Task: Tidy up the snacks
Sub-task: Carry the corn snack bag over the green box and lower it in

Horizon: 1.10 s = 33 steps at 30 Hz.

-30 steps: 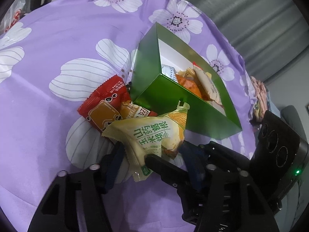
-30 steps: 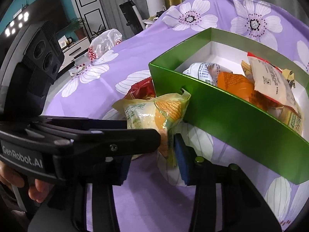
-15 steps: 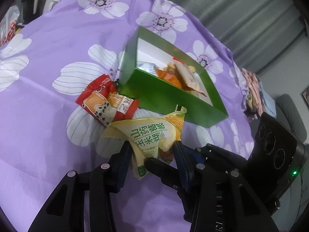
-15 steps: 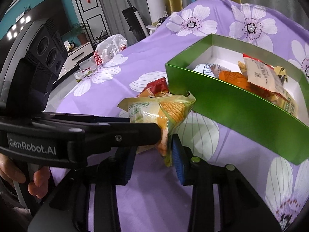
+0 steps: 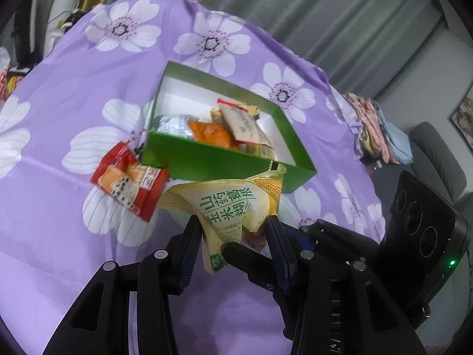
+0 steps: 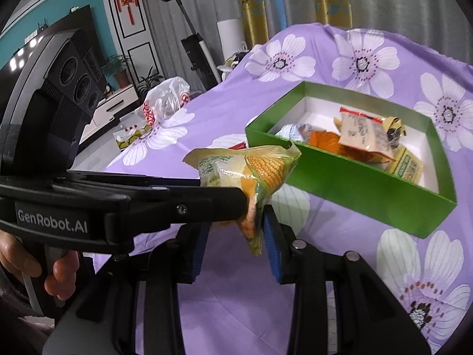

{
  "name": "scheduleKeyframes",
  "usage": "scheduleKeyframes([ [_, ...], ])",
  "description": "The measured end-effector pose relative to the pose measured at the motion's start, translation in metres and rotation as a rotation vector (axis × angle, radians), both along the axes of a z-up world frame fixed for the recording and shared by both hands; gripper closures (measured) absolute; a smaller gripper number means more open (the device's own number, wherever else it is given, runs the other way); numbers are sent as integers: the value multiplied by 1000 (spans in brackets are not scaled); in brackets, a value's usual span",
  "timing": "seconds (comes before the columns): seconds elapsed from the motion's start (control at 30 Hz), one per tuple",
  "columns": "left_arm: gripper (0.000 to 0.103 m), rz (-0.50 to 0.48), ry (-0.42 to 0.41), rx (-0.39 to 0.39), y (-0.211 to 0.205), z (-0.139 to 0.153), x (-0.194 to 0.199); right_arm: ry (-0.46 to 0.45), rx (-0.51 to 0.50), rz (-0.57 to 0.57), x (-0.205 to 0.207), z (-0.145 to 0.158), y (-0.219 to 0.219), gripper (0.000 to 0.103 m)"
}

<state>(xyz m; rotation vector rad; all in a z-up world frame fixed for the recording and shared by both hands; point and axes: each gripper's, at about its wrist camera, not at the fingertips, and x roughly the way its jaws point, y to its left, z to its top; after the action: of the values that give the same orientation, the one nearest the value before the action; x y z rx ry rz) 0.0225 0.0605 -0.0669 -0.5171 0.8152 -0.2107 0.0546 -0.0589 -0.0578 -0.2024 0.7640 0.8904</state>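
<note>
Left wrist view: the left gripper (image 5: 235,230) is clenched on the lower end of a pale yellow plastic snack packet printed with corn cobs and green characters (image 5: 233,204), its jaws having just closed in on it, and the packet hangs clear above the purple flower-print cloth on the worktop (image 5: 74,94). The right gripper's black finger (image 5: 248,259) reaches in from the right and pinches the same packet low down. Just beyond the packet stands a green rectangular cardboard box with a white inside (image 5: 218,159), holding several orange, silver and beige snack packets (image 5: 224,131) toward its near end. A red snack packet with an orange picture (image 5: 130,182) lies flat on the cloth against the box's near left corner.

Right wrist view: the right gripper (image 6: 233,224) grasps the corn packet (image 6: 251,168) at its bottom edge, its jaws also just closed further; the left gripper's finger (image 6: 207,201) crosses in from the left and holds the packet too. A hand (image 6: 35,269) grips that handle at lower left. The packet is raised near the box's (image 6: 348,183) near left corner, outside it
</note>
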Motion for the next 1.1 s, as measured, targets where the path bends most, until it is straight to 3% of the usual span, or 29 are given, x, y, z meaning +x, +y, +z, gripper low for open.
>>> scheduleKeyframes([
  [0.63,58,-87,-103,61,-18,44,54,-105,56,-102,41,38,-20,66],
  [1.1,58,-99,-108,64,-4,52,102,-116,58,-120,87,47,-9,66],
])
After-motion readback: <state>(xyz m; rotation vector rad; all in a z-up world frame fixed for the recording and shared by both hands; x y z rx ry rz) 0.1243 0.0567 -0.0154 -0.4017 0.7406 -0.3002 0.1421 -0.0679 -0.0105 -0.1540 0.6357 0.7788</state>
